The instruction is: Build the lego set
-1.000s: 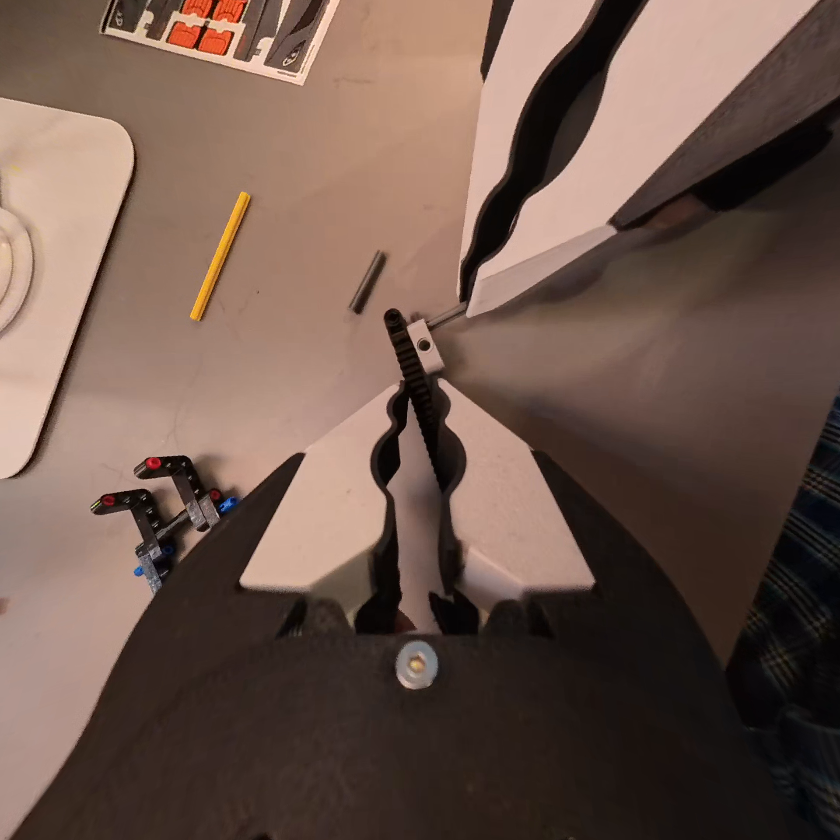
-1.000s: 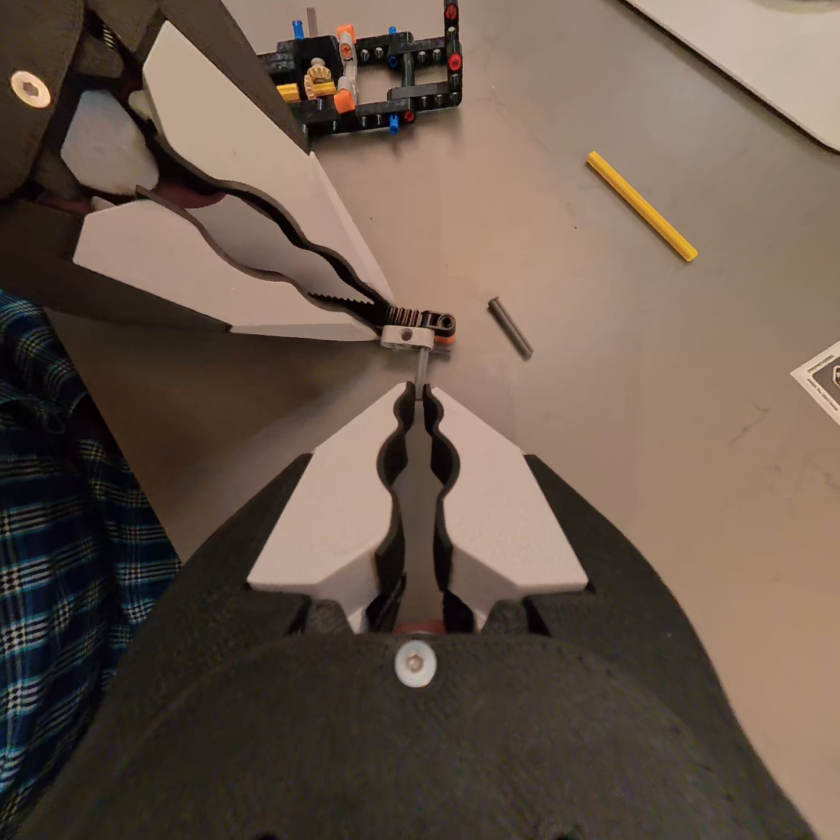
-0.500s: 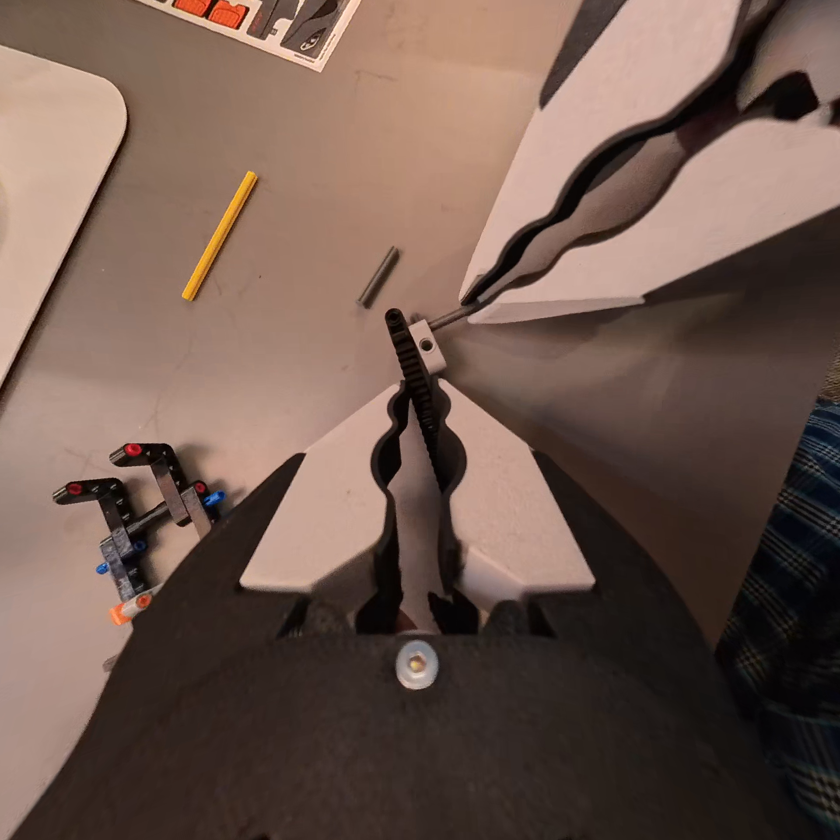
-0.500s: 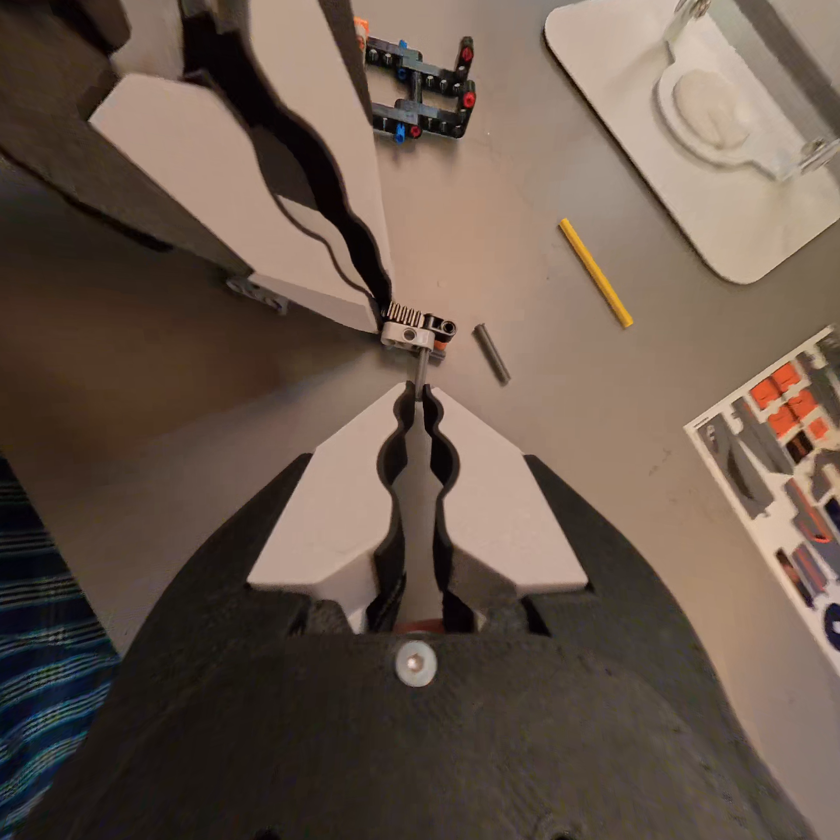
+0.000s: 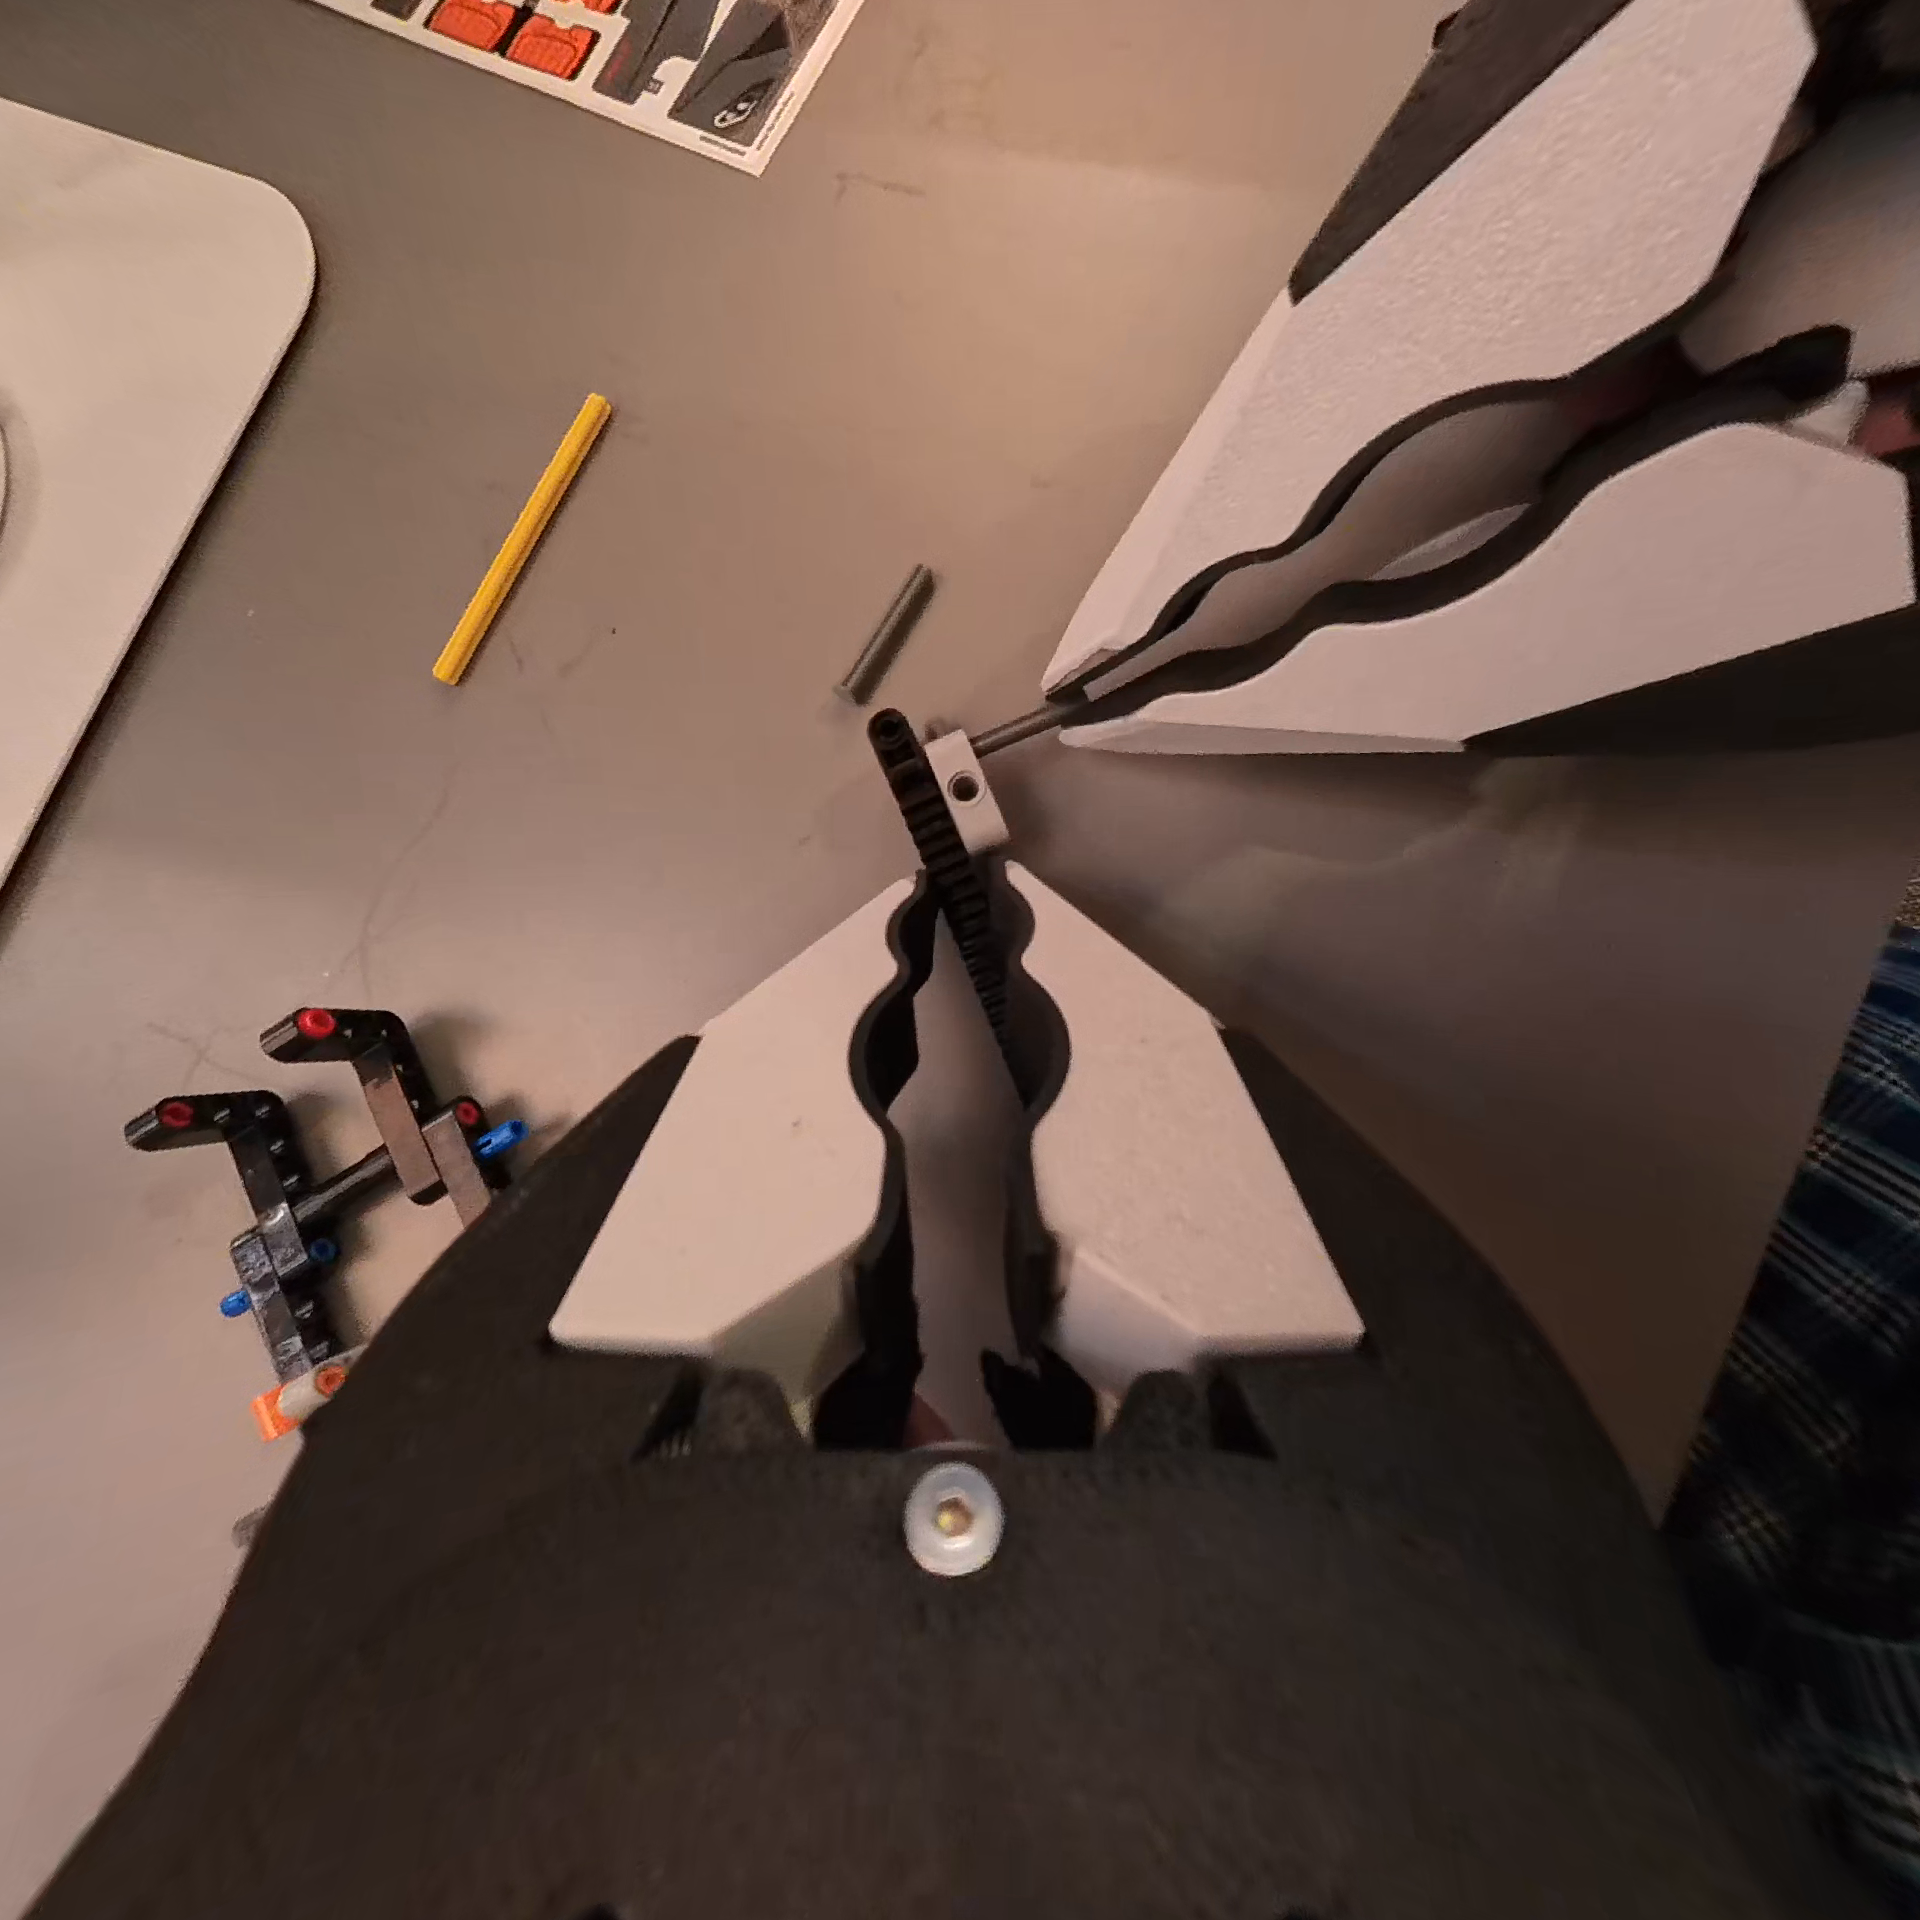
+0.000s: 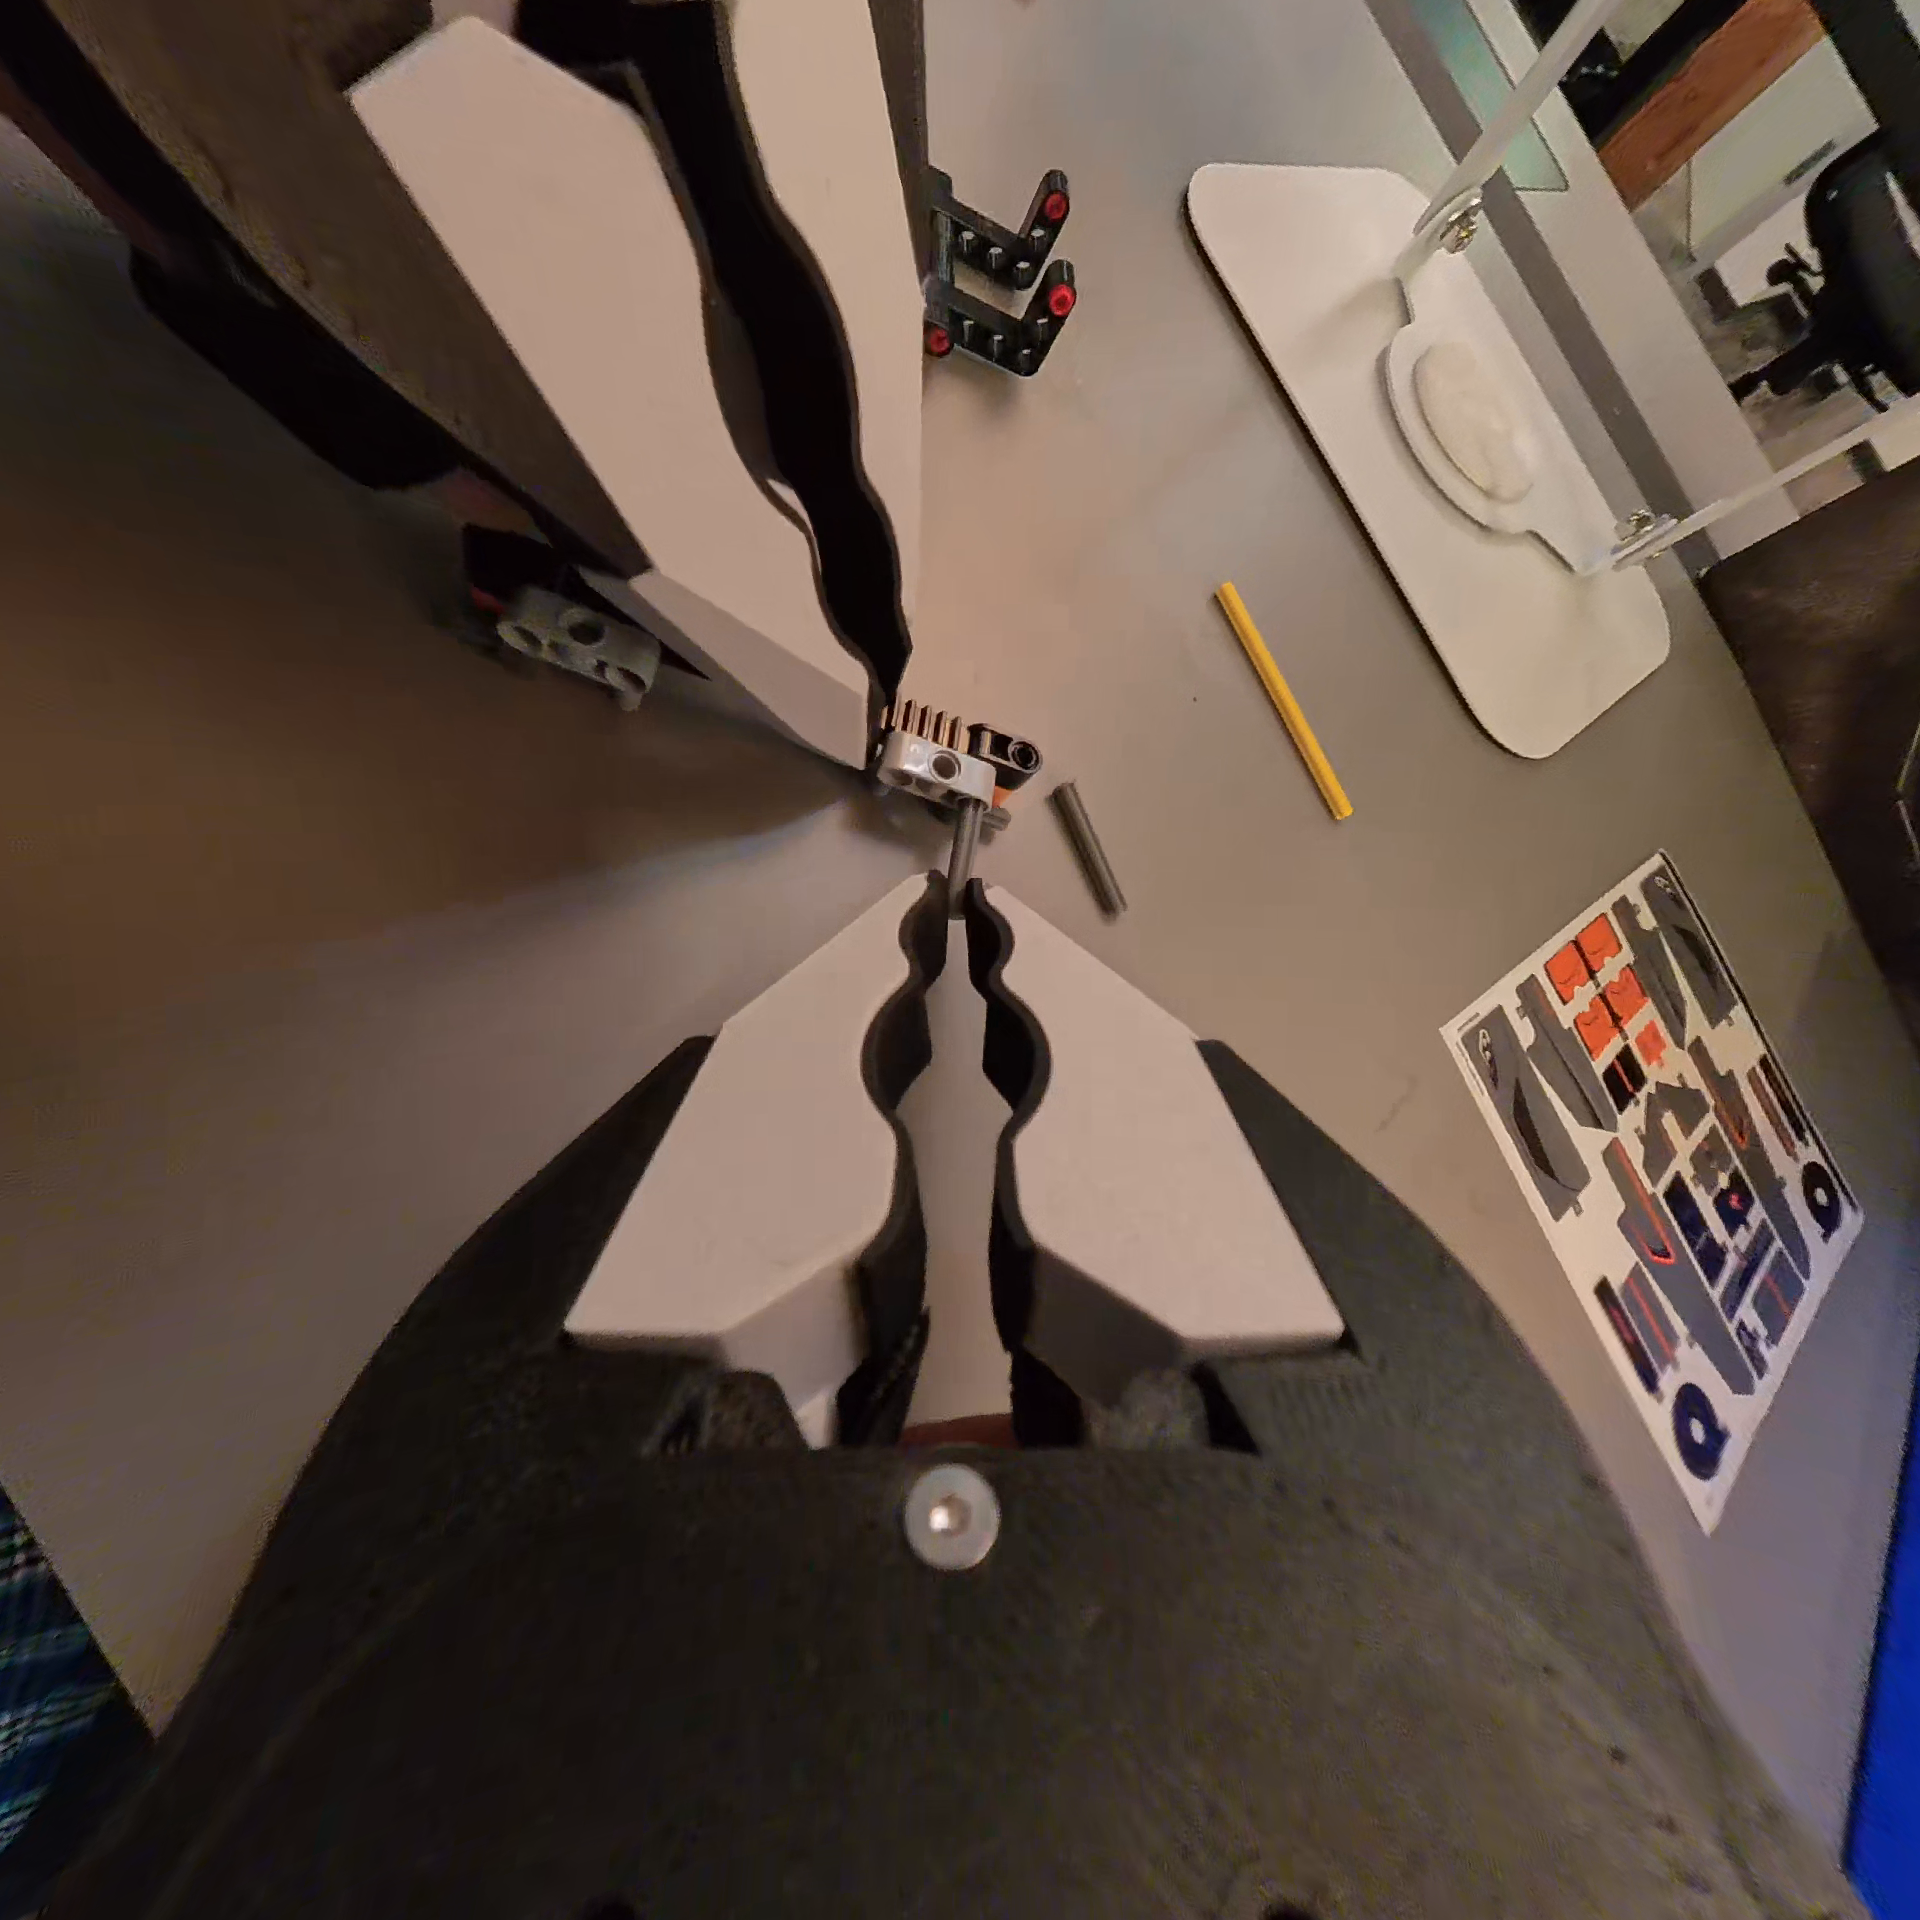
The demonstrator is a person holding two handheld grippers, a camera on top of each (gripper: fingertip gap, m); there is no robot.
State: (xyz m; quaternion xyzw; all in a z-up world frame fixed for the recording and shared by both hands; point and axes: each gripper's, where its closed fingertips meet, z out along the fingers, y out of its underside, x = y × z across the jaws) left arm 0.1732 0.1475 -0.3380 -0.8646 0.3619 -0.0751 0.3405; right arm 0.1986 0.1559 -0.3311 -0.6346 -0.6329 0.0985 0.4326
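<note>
The black toothed rack (image 5: pixel 940 821) is pinched by the left gripper (image 5: pixel 966 883); the grey axle (image 6: pixel 964 840), entering the white connector (image 6: pixel 928 767), is clamped by the right gripper (image 6: pixel 948 883).

From my remote seat this reads as an office — I'm working over a plain grey desk (image 6: pixel 1299 1039), and past its far right corner I can see a black swivel chair (image 6: pixel 1860 260) on a pale floor. A white stand base (image 6: pixel 1382 343) with clear arms sits by the desk's far edge, and a sticker sheet (image 6: pixel 1662 1174) lies along the right edge — a hobby build on a work desk.
</note>
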